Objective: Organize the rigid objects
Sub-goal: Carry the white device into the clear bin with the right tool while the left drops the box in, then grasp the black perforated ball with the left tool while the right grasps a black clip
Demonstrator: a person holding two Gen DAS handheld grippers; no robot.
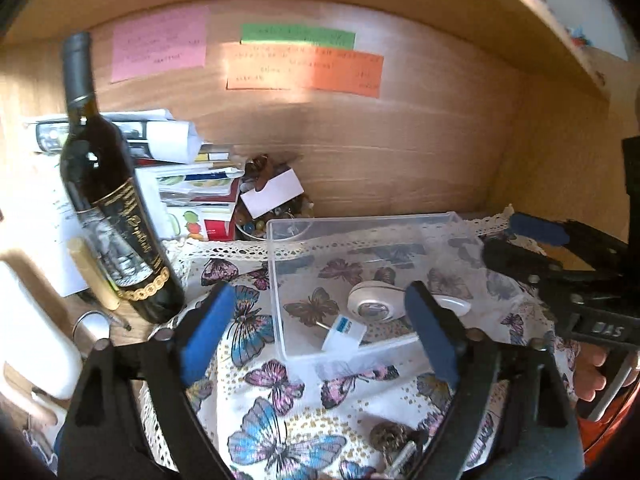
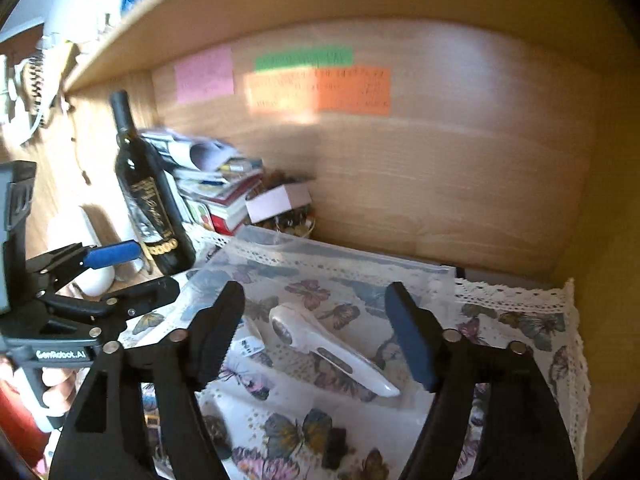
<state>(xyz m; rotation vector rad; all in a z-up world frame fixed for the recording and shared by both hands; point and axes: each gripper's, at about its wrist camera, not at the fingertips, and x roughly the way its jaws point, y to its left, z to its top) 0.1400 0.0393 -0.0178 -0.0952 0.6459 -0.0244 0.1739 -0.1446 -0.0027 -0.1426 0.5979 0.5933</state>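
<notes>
A clear plastic box [image 1: 280,280] sits on a butterfly-print cloth [image 1: 280,420]; it also shows in the right wrist view [image 2: 420,276]. Inside lie a white handheld device [image 2: 332,350], also in the left wrist view [image 1: 370,300], and a small white tagged piece [image 1: 344,332]. My left gripper [image 1: 320,332] is open and empty, just in front of the box's near wall. My right gripper [image 2: 316,332] is open and empty, hovering over the device. A small dark key-like bunch [image 1: 390,440] lies on the cloth near me.
A dark wine bottle [image 1: 112,208] stands at the left, with a white bottle [image 1: 32,320] and a stack of papers and books [image 1: 188,184] near it. A bowl of trinkets [image 1: 272,208] sits by the wooden back wall. A shelf runs overhead [image 2: 280,0].
</notes>
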